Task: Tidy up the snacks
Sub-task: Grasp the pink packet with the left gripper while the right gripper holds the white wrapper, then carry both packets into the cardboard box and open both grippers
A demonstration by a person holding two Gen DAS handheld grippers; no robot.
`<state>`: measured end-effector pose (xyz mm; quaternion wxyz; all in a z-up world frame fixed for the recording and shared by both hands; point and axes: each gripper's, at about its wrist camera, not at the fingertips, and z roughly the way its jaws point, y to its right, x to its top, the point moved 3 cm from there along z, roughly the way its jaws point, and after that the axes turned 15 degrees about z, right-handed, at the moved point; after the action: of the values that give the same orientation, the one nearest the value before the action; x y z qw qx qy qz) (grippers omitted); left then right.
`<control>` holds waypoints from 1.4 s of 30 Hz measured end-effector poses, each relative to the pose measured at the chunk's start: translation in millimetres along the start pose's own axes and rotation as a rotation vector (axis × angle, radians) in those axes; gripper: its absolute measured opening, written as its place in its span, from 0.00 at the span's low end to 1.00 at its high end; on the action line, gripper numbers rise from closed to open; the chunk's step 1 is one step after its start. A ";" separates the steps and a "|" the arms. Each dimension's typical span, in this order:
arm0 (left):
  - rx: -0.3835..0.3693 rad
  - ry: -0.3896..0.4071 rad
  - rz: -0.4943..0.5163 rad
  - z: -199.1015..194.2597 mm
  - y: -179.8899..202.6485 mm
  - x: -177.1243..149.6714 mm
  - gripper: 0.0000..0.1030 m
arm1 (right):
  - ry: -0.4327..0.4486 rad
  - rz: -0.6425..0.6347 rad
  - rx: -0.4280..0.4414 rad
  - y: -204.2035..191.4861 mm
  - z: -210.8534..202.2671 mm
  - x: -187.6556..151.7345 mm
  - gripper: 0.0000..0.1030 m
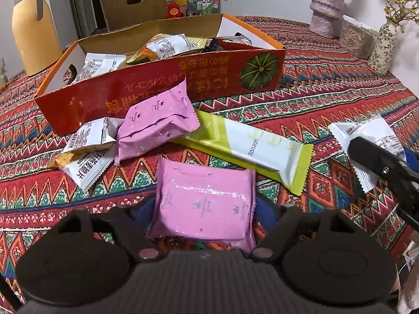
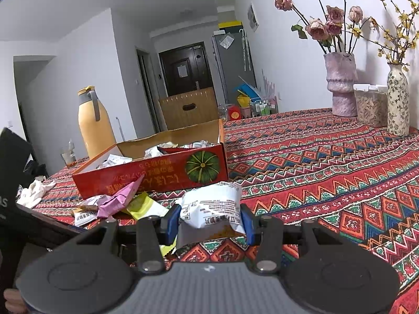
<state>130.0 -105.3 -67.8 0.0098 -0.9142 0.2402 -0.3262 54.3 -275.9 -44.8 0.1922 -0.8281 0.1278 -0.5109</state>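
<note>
my right gripper (image 2: 210, 223) is pinched onto a crinkled white foil snack packet with black print (image 2: 213, 209); the blue pads (image 2: 174, 221) press its two sides so the packet stands clear of the cloth, which i judge is a carrying grip for the box. that tool sits low and level, aimed along the table toward the open red cardboard box with a green pumpkin printed on its side (image 2: 157, 175).

my left gripper (image 1: 204, 217) has its fingers either side of a flat pink foil snack packet (image 1: 207, 198). the packet fills the gap, but i cannot tell whether the pads bear on it. this tool tilts down over the table.

beyond it lie a second pink packet (image 1: 157, 123) propped against the box wall, a long white and lime-green wrapper (image 1: 248, 146) lying flat, and white printed packets (image 1: 86, 151) at the left. the box already holds several packets, so i judge sorting is partly done. all rests on a red patterned tablecloth (image 1: 327, 99).
</note>
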 end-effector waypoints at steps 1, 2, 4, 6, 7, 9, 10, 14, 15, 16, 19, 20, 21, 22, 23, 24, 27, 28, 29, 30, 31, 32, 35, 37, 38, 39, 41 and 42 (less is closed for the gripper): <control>0.002 0.003 0.000 -0.9 -0.1 -0.7 0.72 | 0.000 0.000 0.001 -0.1 -0.2 -0.2 0.45; 0.004 0.005 0.000 -1.9 -0.1 -1.6 0.71 | -0.001 -0.001 0.001 -0.4 0.0 -0.5 0.45; 0.002 0.011 -0.004 -3.7 -0.2 -2.6 0.69 | -0.003 -0.001 0.001 -0.3 0.6 0.1 0.45; -0.003 0.022 -0.005 -6.1 -0.2 -3.7 0.67 | -0.005 -0.003 0.000 -1.0 1.2 -0.3 0.45; -0.004 0.029 -0.003 -7.4 0.0 -4.1 0.66 | -0.005 -0.004 0.000 -1.3 1.2 -0.5 0.45; -0.002 0.044 -0.003 -10.5 -0.3 -4.9 0.65 | -0.006 -0.006 0.001 -2.7 1.8 -0.4 0.45; -0.002 0.053 -0.003 -12.6 -0.2 -5.3 0.65 | -0.006 -0.007 0.001 -3.4 2.1 -0.5 0.45; 0.012 0.108 0.004 -27.0 -1.4 -7.0 0.64 | -0.004 -0.015 0.003 -7.3 3.9 0.8 0.45; 0.012 0.124 0.005 -31.4 -2.1 -6.8 0.64 | -0.002 -0.018 0.004 -8.5 4.2 1.7 0.45; 0.015 0.141 0.005 -36.2 -3.1 -6.3 0.64 | 0.000 -0.021 0.005 -9.8 5.0 2.8 0.45; 0.032 0.192 -0.003 -49.7 -8.1 -0.8 0.64 | 0.012 -0.029 0.013 -15.0 7.0 7.6 0.45; 0.039 0.208 -0.010 -53.9 -10.2 1.9 0.65 | 0.017 -0.033 0.017 -17.4 7.7 9.6 0.45; 0.048 0.224 -0.018 -57.9 -13.2 4.8 0.65 | 0.024 -0.037 0.022 -20.4 8.6 12.4 0.45; 0.054 0.237 -0.026 -60.7 -15.9 7.5 0.65 | 0.031 -0.042 0.026 -23.1 10.1 15.2 0.45; 0.061 0.251 -0.035 -63.6 -19.4 10.6 0.65 | 0.037 -0.046 0.030 -25.9 12.1 18.2 0.45; 0.070 0.262 -0.044 -66.4 -22.2 13.2 0.65 | 0.043 -0.049 0.033 -28.6 14.0 21.4 0.45; 0.100 0.294 -0.070 -72.3 -34.3 22.0 0.65 | 0.070 -0.057 0.046 -38.0 19.1 32.4 0.45; 0.109 0.303 -0.080 -72.9 -39.4 26.3 0.65 | 0.080 -0.060 0.051 -41.3 21.9 37.1 0.45; 0.115 0.311 -0.090 -74.2 -44.2 29.6 0.65 | 0.088 -0.062 0.053 -43.9 24.4 41.0 0.45; 0.119 0.317 -0.099 -74.8 -49.1 33.6 0.65 | 0.097 -0.066 0.057 -47.3 27.9 45.8 0.45; 0.127 0.322 -0.109 -74.9 -54.1 38.1 0.65 | 0.105 -0.070 0.060 -50.4 31.2 50.3 0.45; 0.137 0.327 -0.116 -75.0 -59.0 42.4 0.65 | 0.113 -0.075 0.063 -53.6 35.0 54.9 0.45; 0.159 0.344 -0.140 -75.6 -73.9 53.5 0.65 | 0.132 -0.083 0.066 -62.5 47.4 67.6 0.45; 0.170 0.359 -0.145 -75.4 -82.5 62.1 0.65 | 0.142 -0.082 0.067 -67.5 55.9 75.5 0.45; 0.175 0.363 -0.148 -74.8 -85.3 65.4 0.65 | 0.145 -0.081 0.069 -70.3 61.1 79.7 0.45; 0.181 0.370 -0.151 -74.3 -88.7 69.2 0.65 | 0.148 -0.082 0.069 -72.7 66.2 83.6 0.45; 0.194 0.386 -0.152 -72.8 -94.3 77.0 0.65 | 0.153 -0.086 0.068 -78.0 76.9 91.9 0.45; 0.204 0.393 -0.155 -71.6 -97.4 81.0 0.65 | 0.154 -0.087 0.066 -79.6 82.1 95.2 0.45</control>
<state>183.6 -45.3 53.4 0.0300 -0.8431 0.1325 -0.5203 171.4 -228.2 33.6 0.1865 -0.7842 0.0895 -0.5850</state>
